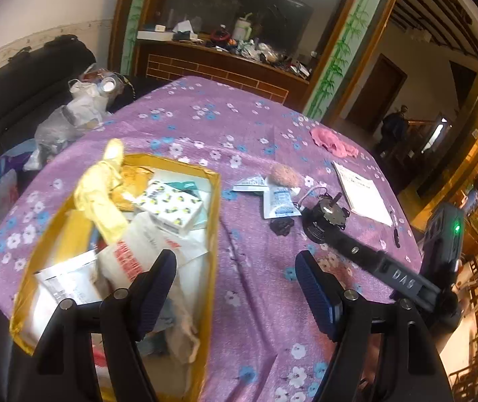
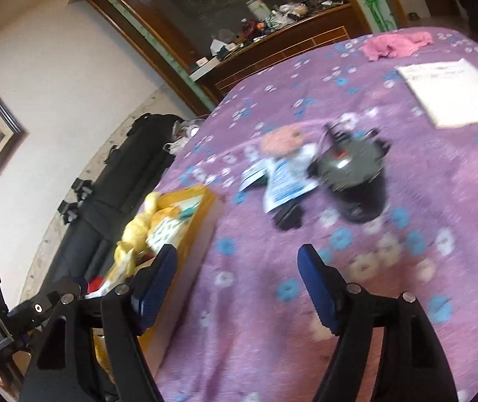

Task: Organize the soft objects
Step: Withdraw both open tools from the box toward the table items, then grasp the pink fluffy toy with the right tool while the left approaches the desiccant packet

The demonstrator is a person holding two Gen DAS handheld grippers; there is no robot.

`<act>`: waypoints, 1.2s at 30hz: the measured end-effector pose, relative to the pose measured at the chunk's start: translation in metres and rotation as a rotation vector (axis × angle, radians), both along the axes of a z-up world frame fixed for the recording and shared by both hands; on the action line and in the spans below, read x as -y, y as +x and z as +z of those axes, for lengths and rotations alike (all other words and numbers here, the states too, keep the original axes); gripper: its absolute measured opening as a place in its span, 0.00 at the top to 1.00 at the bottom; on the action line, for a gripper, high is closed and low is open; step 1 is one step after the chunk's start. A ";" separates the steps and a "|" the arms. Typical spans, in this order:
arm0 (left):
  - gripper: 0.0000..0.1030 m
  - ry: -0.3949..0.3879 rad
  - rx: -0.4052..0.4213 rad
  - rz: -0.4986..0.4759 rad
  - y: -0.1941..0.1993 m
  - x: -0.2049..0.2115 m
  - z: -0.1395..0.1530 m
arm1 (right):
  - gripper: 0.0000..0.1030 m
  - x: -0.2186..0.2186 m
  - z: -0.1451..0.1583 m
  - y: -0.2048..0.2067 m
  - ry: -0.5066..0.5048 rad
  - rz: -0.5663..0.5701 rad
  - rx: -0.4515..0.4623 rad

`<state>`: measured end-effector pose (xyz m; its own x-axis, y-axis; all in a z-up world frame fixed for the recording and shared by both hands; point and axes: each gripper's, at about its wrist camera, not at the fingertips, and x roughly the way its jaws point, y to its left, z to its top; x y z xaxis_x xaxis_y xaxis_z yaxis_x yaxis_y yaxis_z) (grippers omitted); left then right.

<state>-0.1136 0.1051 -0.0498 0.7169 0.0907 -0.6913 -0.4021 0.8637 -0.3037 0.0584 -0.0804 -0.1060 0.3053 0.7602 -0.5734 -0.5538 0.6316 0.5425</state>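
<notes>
Purple flowered cloth covers the table (image 1: 255, 140), and both my grippers hang over it with nothing between their jaws. The left gripper (image 1: 235, 288) has its jaws spread wide, the left pad over the near corner of the gold cardboard box (image 1: 217, 201), the right pad over bare cloth. The right gripper (image 2: 237, 284) is likewise wide open and empty (its view is smeared by motion blur, so small detail is lost).

In the left wrist view the box sits at about 9 o'clock from the table's middle. Inside it lie a yellow soft toy (image 1: 103, 194) leaning up at the far left, a white patterned tissue pack (image 1: 170, 206), and white bags with red print (image 1: 131, 258).

Soft things outside the box: a pink cloth (image 1: 332, 140) far out at 1 o'clock, well apart from everything, and a small round tan puff (image 1: 285, 175) near the middle, touching some white sachets (image 1: 279, 201). Just beside those, at 3 o'clock of them, stands a black round device (image 1: 322, 219). A white booklet (image 1: 362, 192) lies beyond it, with a black pen (image 1: 395, 234) near its closer edge.
</notes>
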 end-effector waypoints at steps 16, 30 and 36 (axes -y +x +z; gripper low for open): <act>0.25 -0.031 -0.118 -0.042 0.065 0.001 -0.029 | 0.29 0.014 -0.054 0.038 -0.115 -0.085 -0.130; 0.26 0.041 -0.221 -0.137 0.153 0.007 -0.040 | 0.29 0.014 -0.055 0.034 -0.111 -0.081 -0.138; 0.25 0.060 -0.256 -0.127 0.172 -0.004 -0.041 | 0.29 0.014 -0.054 0.033 -0.087 -0.061 -0.152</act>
